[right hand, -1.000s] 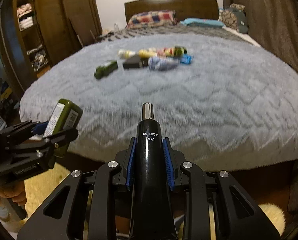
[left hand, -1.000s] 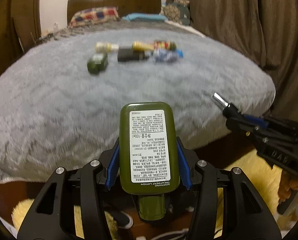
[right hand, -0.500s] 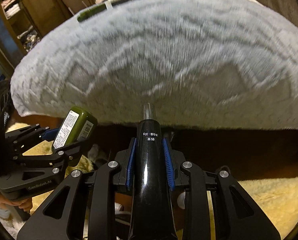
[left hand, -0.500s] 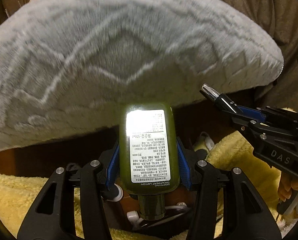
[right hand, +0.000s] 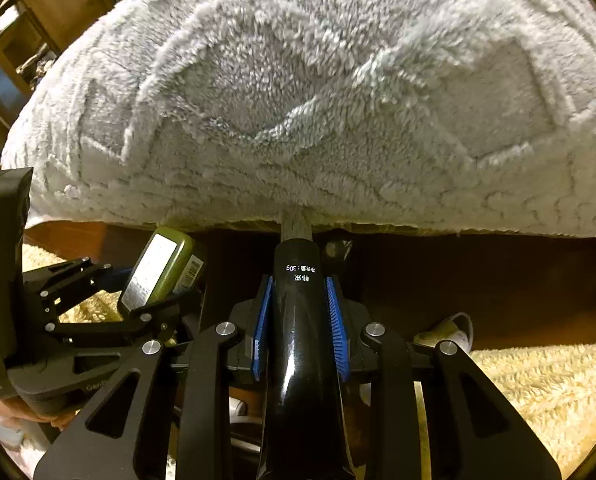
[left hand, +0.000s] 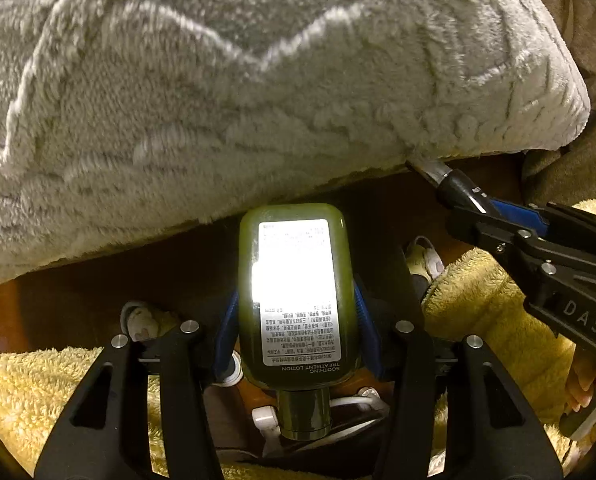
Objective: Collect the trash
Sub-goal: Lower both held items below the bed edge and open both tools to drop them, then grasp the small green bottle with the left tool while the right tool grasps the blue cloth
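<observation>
Left wrist: green lotion bottle (left hand: 294, 300) clamped; right grips black tube (right hand: 301, 340).

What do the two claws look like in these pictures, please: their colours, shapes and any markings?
Both are built alike. The left claw has black angular arms with triangular cut-outs, silver round bolts at the joints, and blue ribbed pads inside the fingers. The right claw has the same black frame, silver bolts and blue pads. Seen from the left camera, its side carries the white letters "DAS". No sleeve can be clearly told.

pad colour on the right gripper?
Blue ribbed pads clamp a black tube; the right wrist view shows them best.
</observation>
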Motion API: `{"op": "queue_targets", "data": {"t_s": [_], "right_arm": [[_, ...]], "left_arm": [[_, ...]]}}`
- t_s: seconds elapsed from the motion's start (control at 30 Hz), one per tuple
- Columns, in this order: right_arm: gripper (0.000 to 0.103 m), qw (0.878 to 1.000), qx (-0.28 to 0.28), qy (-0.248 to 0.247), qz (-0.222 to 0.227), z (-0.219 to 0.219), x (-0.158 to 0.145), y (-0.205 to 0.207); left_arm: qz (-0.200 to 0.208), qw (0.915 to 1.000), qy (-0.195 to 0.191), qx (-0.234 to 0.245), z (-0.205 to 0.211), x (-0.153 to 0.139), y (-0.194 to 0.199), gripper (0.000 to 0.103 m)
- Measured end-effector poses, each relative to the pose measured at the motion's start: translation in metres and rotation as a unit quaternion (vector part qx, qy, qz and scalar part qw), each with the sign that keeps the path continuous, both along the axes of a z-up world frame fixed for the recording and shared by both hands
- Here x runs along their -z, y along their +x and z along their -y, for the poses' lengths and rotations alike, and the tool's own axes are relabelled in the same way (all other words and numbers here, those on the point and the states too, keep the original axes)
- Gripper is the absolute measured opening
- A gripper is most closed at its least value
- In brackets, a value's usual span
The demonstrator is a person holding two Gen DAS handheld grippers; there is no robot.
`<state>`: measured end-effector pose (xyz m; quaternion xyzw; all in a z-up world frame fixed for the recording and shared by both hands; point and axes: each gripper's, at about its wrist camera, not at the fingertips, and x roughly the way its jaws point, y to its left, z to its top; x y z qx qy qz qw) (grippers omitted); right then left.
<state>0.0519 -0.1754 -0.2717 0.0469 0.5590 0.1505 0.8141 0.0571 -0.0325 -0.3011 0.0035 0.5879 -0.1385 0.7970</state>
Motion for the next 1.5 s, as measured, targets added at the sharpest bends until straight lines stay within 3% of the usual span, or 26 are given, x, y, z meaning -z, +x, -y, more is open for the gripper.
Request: {"op": "queue_targets", "data": {"t_s": [0.07,0.17,0.47,0.73,0.83,1.0,1.17,1.5], "right_arm": [[0.03,1.0,0.002,0.005,-0.007,-0.003,0.009,0.002],[0.03,1.0,0.013,0.008,-0.01,-0.002,0.017,0.003],[0.038,0.999,0.035,0.009,0.018,0.017,-0.008,0.007],[0.054,0.994,0.058,0.01,0.091,0.039,-0.054,0.003],[0.055,0.99,0.065,0.008,0.124,0.047,-0.078,0.007],[0.056,0.985,0.069,-0.003,0.161,0.052,-0.12,0.037],[0.062,0.982,0.062,-0.006,0.177,0.038,-0.136,0.07],[0.062,0.98,0.07,0.009,0.187,0.012,-0.148,0.135]], "left_arm": [[-0.006,1.0,-0.001,-0.002,-0.001,0.003,0.002,0.049],[-0.008,1.0,0.0,-0.005,-0.001,0.002,0.002,0.06],[0.013,0.9998,0.004,-0.012,-0.015,-0.023,-0.003,0.063],[0.085,0.9962,0.005,-0.022,-0.034,-0.084,-0.003,0.072],[0.12,0.9922,0.008,-0.033,-0.043,-0.111,0.002,0.073],[0.164,0.9846,0.013,-0.058,-0.062,-0.148,0.018,0.075],[0.195,0.9769,0.035,-0.08,-0.084,-0.172,0.045,0.075],[0.209,0.9727,0.051,-0.087,-0.077,-0.163,0.112,0.075]]}}
